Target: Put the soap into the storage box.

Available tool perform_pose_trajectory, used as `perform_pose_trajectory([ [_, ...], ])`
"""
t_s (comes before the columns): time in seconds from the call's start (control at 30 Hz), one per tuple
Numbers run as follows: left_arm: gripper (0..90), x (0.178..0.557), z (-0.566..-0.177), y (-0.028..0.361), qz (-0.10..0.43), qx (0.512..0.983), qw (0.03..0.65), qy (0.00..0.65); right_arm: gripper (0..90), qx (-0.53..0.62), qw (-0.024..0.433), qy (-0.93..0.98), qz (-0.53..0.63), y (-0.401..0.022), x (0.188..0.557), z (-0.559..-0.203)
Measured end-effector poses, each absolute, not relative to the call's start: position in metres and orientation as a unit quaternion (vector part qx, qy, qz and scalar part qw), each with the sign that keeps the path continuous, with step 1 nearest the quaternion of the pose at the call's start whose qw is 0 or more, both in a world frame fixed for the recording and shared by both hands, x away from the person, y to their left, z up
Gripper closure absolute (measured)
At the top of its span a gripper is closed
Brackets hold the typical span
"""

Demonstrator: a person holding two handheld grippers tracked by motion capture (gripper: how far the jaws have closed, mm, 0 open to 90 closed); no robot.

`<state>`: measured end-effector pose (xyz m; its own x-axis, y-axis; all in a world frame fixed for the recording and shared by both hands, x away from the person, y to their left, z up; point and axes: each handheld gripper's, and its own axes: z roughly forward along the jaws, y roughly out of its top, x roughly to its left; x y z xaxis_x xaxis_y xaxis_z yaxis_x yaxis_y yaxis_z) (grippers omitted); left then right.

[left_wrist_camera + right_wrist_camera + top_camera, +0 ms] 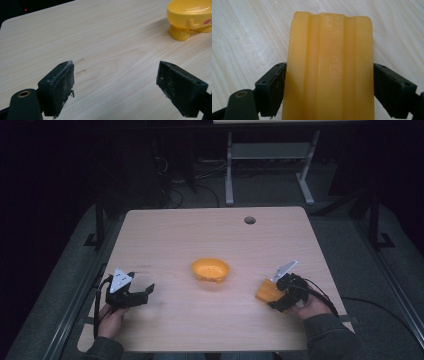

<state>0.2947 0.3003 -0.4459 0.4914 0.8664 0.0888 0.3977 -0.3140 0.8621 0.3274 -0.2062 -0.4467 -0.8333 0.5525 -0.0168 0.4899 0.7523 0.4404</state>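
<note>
We have the right gripper [276, 296] clenched on an orange ridged block [329, 67], its two black jaws pressing the block's long sides, near the right front edge of the wooden table [200, 235]. In the right gripper view the block sticks far out past the jaws, so most of its length hangs unsupported. We judge that this is the main risk: a quick swing or a tilt could let the block pivot or slide out, since its sides look smooth and waxy. The yellow bowl [210, 269] stands on small feet at the table's middle, well apart from the block; if we lower the block onto its rim, the light bowl may tip or skid. Our left gripper [140, 294] rests released, jaws wide apart, holding nothing, too far off to steady the bowl.
</note>
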Motion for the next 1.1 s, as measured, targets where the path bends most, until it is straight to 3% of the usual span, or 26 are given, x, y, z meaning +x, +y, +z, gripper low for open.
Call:
perform_pose_trajectory([
  [1.1,14.0,0.2938,-0.4452,0.3015,0.283,0.757,0.414,0.418,20.3,0.268,0.072,0.937,0.213,-0.2,0.33,-0.4492],
])
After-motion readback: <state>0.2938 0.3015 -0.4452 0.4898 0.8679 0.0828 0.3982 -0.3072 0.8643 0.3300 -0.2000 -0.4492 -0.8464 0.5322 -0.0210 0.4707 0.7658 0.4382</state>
